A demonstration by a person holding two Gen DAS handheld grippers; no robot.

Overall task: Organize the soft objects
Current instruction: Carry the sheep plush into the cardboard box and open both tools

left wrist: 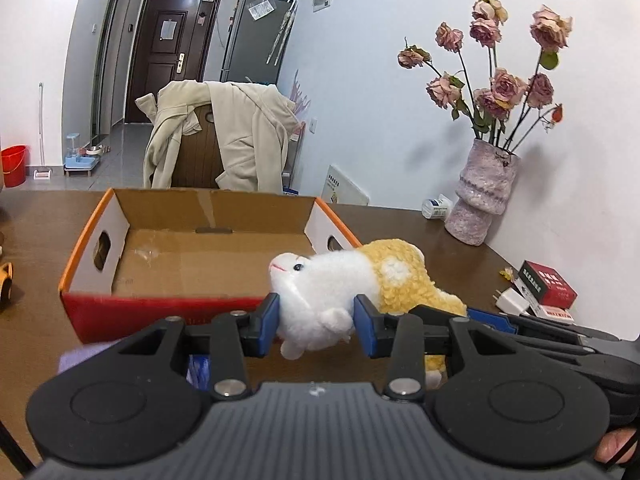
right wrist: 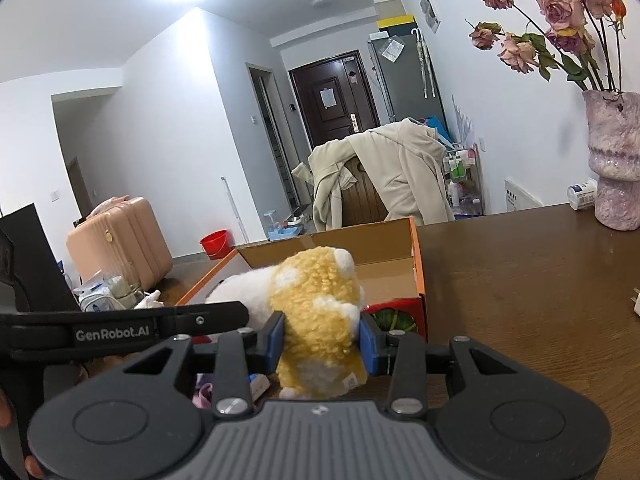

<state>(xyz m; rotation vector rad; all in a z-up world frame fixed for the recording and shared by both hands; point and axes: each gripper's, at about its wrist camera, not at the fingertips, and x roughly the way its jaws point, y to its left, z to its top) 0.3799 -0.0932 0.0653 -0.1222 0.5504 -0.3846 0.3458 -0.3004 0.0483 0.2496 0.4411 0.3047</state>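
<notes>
A white and yellow plush toy [left wrist: 344,280] is held in the air just in front of an open cardboard box [left wrist: 208,248] with orange rims and a red front. My left gripper [left wrist: 316,320] is shut on the toy's white front part. My right gripper [right wrist: 322,340] is shut on its yellow rear part [right wrist: 320,312]. The box [right wrist: 384,256] shows beyond the toy in the right wrist view. The box floor that I see is bare.
A brown table [right wrist: 520,280] carries the box. A pink vase of dried roses [left wrist: 480,196], a small white bottle [left wrist: 436,208], a red box [left wrist: 548,284] and a white plug [left wrist: 510,300] stand at the right. A chair with a beige coat [left wrist: 228,136] stands behind.
</notes>
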